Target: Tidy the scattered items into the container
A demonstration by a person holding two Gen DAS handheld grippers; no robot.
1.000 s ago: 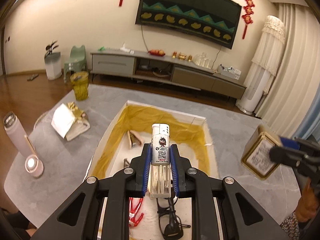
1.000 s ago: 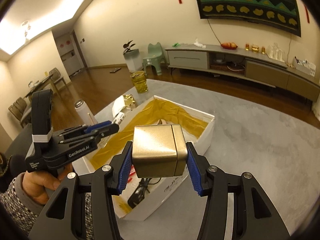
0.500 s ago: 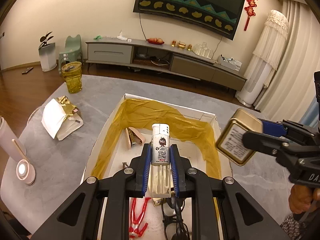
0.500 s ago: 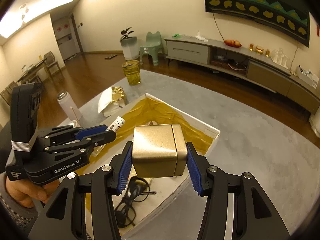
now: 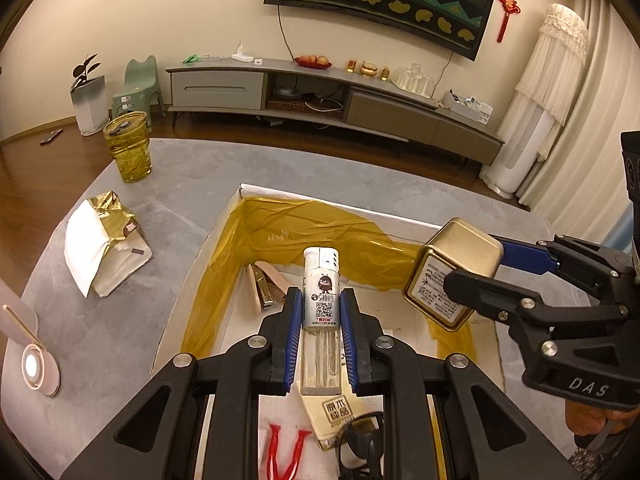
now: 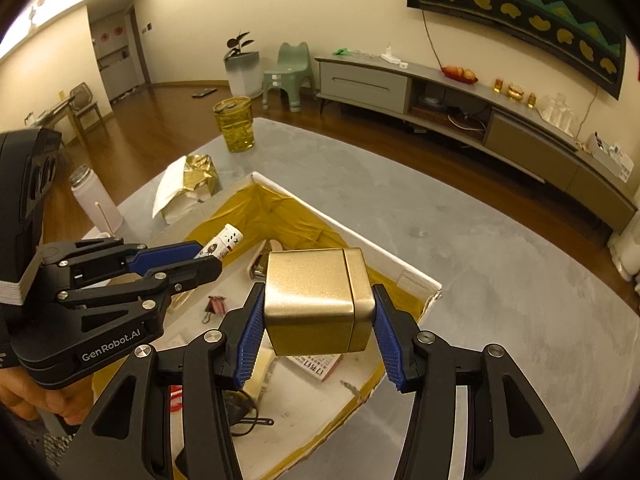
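Left tool (image 5: 320,320) pinching white lighter (image 5: 321,296) upright above white box (image 5: 248,194) lined with yellow film. Right tool (image 6: 318,322) clamped on gold tin (image 6: 316,300), held over same box, near its right wall. Stapler (image 5: 262,286), glasses (image 6: 240,408), binder clip (image 6: 214,306) lying inside. Box resting on grey bench (image 5: 180,168).

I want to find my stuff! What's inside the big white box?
Inside the box: yellow lining, a stapler, a binder clip, something red, black glasses and a printed packet. The claws, lighter and gold tin hide the rest.
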